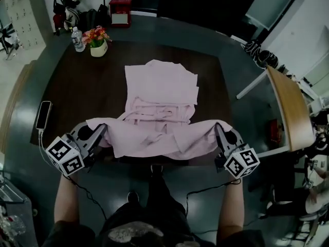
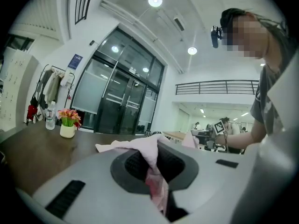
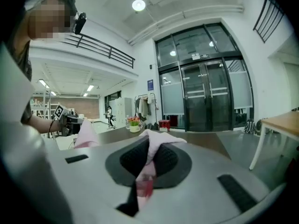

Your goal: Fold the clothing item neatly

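L gripper, R gripper pinch 1 garment.

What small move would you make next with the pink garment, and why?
Probably carry the left gripper and right gripper forward, laying the held edge over the far half of the garment: both are shut on near corners; the rest lies on the table.

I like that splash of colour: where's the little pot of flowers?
In the head view the flower pot stands at the far left corner of the dark table, right beside a water bottle and beyond the pink garment.
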A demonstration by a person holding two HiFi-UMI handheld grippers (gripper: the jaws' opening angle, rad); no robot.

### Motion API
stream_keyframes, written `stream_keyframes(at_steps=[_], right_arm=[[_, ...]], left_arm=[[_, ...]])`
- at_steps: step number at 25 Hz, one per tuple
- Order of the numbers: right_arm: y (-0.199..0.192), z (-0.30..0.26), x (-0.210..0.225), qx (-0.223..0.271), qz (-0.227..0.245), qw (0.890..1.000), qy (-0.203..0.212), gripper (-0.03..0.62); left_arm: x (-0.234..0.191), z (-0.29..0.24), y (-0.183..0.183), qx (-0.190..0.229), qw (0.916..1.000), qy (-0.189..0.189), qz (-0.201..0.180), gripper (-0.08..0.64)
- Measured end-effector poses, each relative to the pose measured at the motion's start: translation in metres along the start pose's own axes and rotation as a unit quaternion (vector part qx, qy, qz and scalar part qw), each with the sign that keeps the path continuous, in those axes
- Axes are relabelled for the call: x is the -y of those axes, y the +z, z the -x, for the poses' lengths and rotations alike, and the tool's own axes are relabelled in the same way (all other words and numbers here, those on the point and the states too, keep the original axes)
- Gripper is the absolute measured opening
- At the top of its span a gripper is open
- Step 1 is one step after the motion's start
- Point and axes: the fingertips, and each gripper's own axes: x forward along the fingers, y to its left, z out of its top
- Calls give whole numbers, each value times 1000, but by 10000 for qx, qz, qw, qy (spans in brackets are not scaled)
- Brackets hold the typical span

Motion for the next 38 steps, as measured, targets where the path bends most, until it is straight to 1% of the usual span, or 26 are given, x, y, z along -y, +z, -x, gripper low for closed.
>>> stream_keyframes(at_steps=[3,7,11,14,16,19,22,25,26,28,30,33,36,38], right_arm=[[12,-35,48,-26,-112,9999,59,2],[32,-102,109,-121,-64,9996,257,2],[60,-170,155,-208,38,9985,513,2],[76,-217,195,-218,-100,9986,472,2],[76,-241,226,-289,-258,9988,301,2],[65,-275,271,-494,-432,9978,-4,2],[36,-306,300,-809,-628,9944,-250,2],[-5,-331,319,-1161,-919,9879,-470,2],[-22,-338,325,-1292,-1045,9846,-547,2],[-57,-349,337,-1643,-1184,9767,-715,2],[-86,-360,346,-2031,-1099,9688,-902,2],[-104,-374,355,-2347,-887,9604,-1208,2],[-119,-381,357,-2667,-619,9516,-1394,3],[-124,-383,356,-2757,-473,9487,-1471,6]], left_arm=[[-38,-46,26,23,9998,170,96,26],[-96,-112,63,101,9984,541,124,26],[-153,-175,100,225,9969,748,77,26],[-201,-211,122,308,9949,956,112,26],[-233,-232,123,170,9939,1082,162,26],[-279,-263,116,-42,9919,1239,282,26],[-323,-288,99,-259,9896,1345,444,26],[-364,-308,65,-565,9827,1575,790,26],[-374,-314,49,-730,9796,1641,899,26],[-389,-328,18,-1102,9736,1731,996,26],[-402,-337,-5,-1379,9681,1836,1000,26],[-418,-346,-23,-1576,9627,1973,966,26],[-420,-353,-38,-1820,9602,1987,740,26],[-419,-353,-44,-1898,9602,1976,547,26]])
